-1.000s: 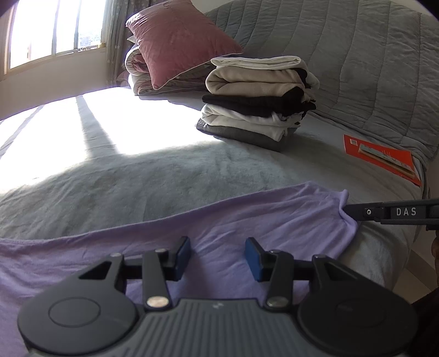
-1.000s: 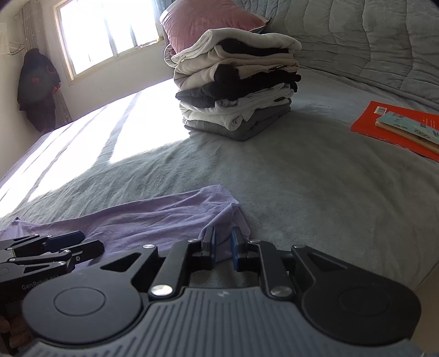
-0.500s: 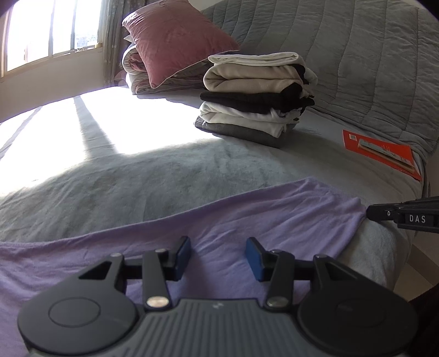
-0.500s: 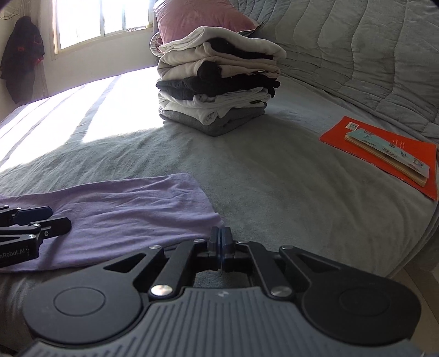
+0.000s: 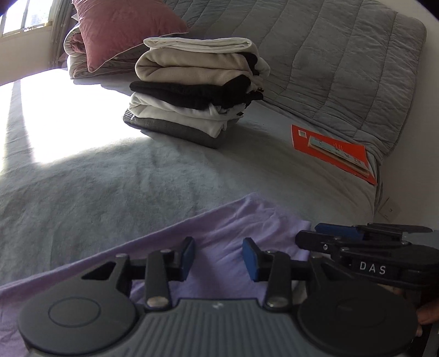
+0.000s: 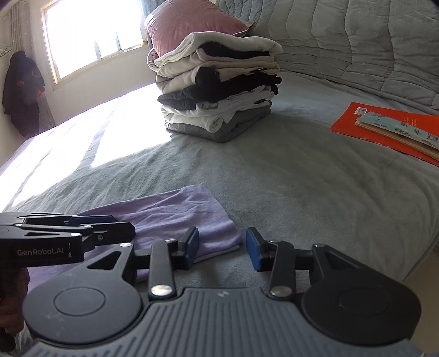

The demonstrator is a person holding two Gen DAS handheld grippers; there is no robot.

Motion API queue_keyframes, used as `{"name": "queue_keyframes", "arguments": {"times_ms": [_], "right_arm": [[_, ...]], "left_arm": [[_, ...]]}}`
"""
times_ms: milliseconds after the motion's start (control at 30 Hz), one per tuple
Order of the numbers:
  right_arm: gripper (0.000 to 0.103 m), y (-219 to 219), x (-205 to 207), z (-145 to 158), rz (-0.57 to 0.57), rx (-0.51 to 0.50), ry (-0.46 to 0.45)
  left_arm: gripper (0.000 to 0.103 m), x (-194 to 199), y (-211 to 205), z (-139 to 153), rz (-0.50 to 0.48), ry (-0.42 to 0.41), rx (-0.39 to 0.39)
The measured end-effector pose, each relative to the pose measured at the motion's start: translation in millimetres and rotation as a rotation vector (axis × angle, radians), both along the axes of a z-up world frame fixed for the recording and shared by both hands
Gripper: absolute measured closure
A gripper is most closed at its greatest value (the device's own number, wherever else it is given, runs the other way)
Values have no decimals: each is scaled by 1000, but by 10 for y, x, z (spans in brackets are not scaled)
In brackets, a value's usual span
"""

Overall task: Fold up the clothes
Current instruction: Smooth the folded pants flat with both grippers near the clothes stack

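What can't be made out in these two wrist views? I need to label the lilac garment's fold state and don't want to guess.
- Flat lilac cotton garment: its near part is hidden by the left gripper body, and the frame edge cuts its left end.
- In the right wrist view, the open right gripper body covers its near edge.
- Print on the orange paperback book: too small.

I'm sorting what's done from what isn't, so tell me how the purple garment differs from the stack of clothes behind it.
The purple garment lies flat in low layers near the bed's front edge; the stack of clothes stands tall, farther back by the pink pillow. The garment is one colour; the stack mixes white, cream, black and grey. Both sets of tongs, left and right, hang open at the garment; nothing touches the stack. Both rest on the grey bedspread.
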State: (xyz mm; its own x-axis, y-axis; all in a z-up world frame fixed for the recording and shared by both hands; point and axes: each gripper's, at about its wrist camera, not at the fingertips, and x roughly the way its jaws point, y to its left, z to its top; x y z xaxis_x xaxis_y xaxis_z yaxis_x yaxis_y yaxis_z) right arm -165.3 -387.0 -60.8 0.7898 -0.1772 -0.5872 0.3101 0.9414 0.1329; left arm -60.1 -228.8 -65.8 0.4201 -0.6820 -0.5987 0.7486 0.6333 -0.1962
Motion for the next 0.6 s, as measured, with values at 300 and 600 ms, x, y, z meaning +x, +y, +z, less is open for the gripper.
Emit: {"name": "queue_keyframes", "arguments": {"times_ms": [300,600], "right_arm": [[60,-166,-110,22,-35,24,-23],[59,17,34,-80,20,-50,8]], "left_arm": [[62,217,86,217,113,5,-32],[62,-33,265,179,113,111,-139]]}}
